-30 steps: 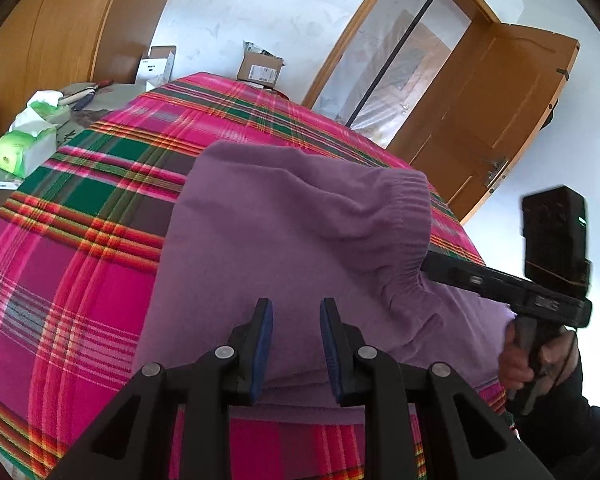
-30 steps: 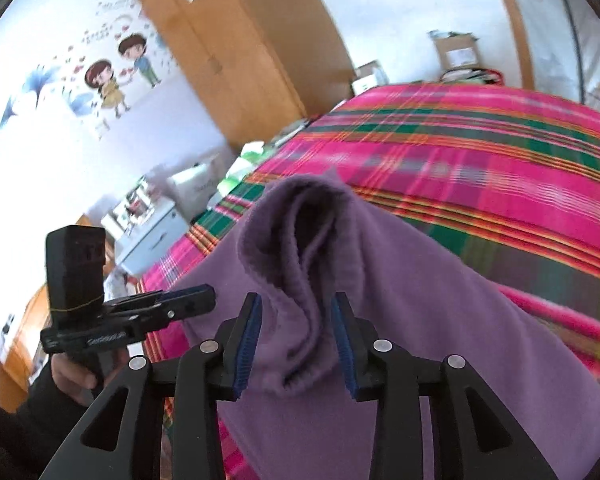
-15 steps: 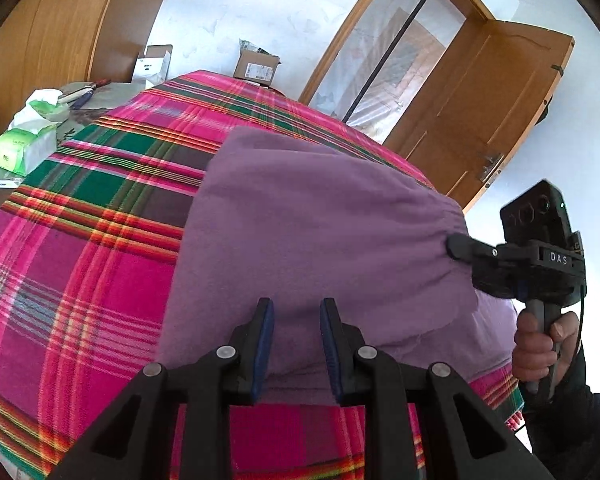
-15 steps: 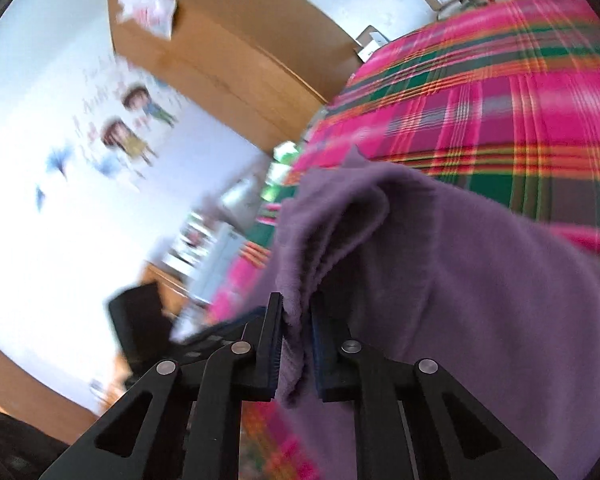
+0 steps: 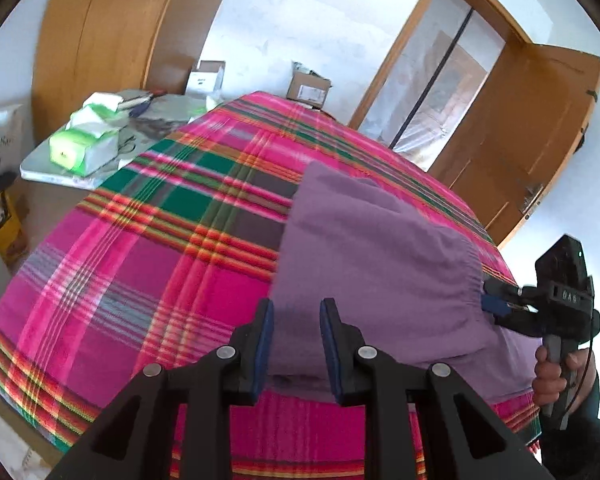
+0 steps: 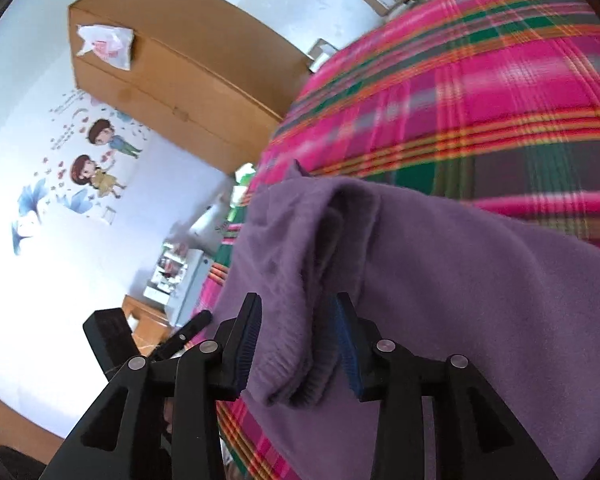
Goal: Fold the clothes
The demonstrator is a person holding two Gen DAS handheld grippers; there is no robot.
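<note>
A purple garment [image 5: 372, 264] lies folded on the table's pink plaid cloth [image 5: 140, 260]. My left gripper [image 5: 296, 344] hovers open over its near edge, with purple fabric showing in the gap between the fingers. My right gripper [image 6: 296, 344] is at the gathered waistband; its jaws are opening, and the bunched waistband fold [image 6: 300, 320] hangs loosely between the pads. In the left wrist view the right gripper [image 5: 496, 304] sits at the garment's right edge, held by a hand [image 5: 556, 364]. The right wrist view shows the same garment [image 6: 460, 280] and the left gripper's finger [image 6: 196, 324].
Green and white tissue packs [image 5: 84, 148] lie on a low side table [image 5: 40, 172] to the left. Cardboard boxes [image 5: 310, 88] stand behind the table. A wooden wardrobe [image 5: 100, 40] and an open door [image 5: 532, 140] flank the room. Plaid cloth [image 6: 460, 100] stretches beyond the garment.
The right gripper shut on the waistband, rolled and carried it over, and now its jaws have spread apart. The left gripper has slid leftward along the garment's near edge.
</note>
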